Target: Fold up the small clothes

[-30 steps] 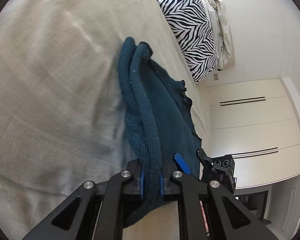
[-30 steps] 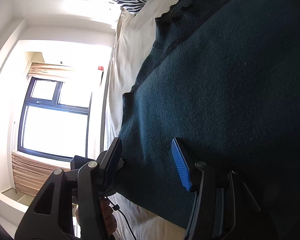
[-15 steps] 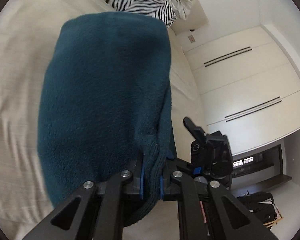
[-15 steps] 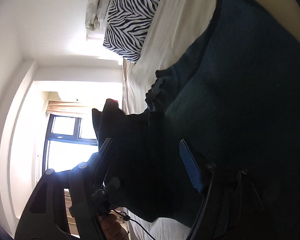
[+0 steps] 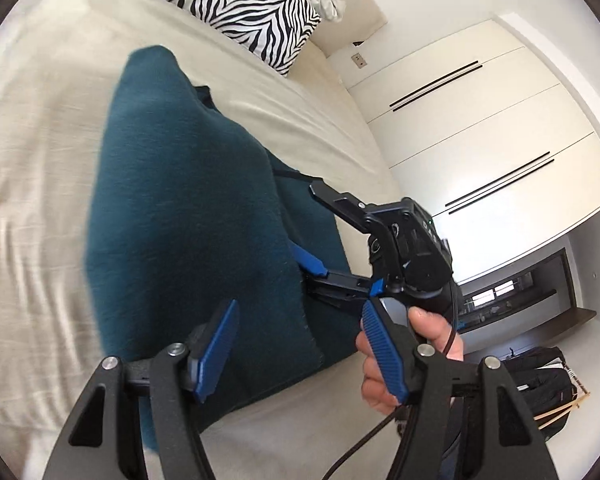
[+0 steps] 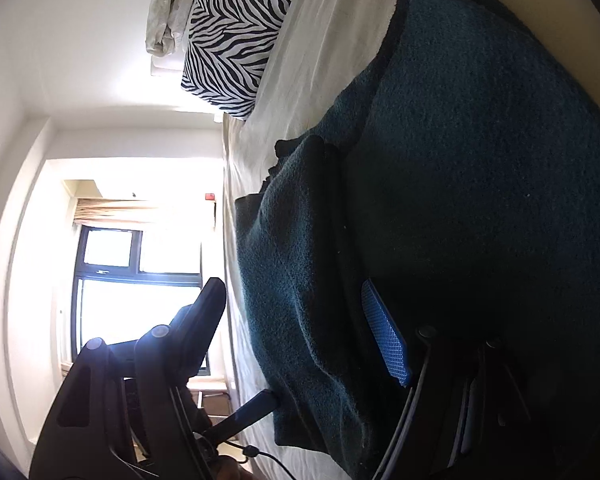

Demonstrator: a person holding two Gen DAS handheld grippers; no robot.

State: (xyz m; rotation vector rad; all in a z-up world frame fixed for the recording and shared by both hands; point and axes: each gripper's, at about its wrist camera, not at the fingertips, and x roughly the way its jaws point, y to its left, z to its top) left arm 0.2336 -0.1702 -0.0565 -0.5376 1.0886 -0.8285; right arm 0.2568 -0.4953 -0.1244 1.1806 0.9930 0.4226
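A dark teal knitted sweater [image 5: 188, 216] lies on the cream bed sheet [image 5: 40, 152], doubled over so that one layer rests on another. In the left wrist view its folded edge runs down between the fingers of the left gripper [image 5: 296, 350], and the cloth passes under the left-hand blue pad [image 5: 216, 346]. The jaws of the left gripper are opening; the sweater is between them, but neither pad presses on it, and the right-hand pad stands clear of the cloth in front of the person's hand [image 5: 404, 360].

That hand holds the right gripper [image 5: 316, 232], which reaches in from the right over the sweater's near edge. In the right wrist view the right gripper [image 6: 296, 324] is spread wide, with a raised fold of the sweater [image 6: 300, 280] lying between its fingers; whether the cloth touches the ribbed blue pad [image 6: 384, 340] cannot be told in the shadow. Nothing is pinched.

A zebra-striped pillow [image 5: 236, 4] sits at the head of the bed, well apart from the sweater, with white wardrobe doors [image 5: 480, 140] beyond.
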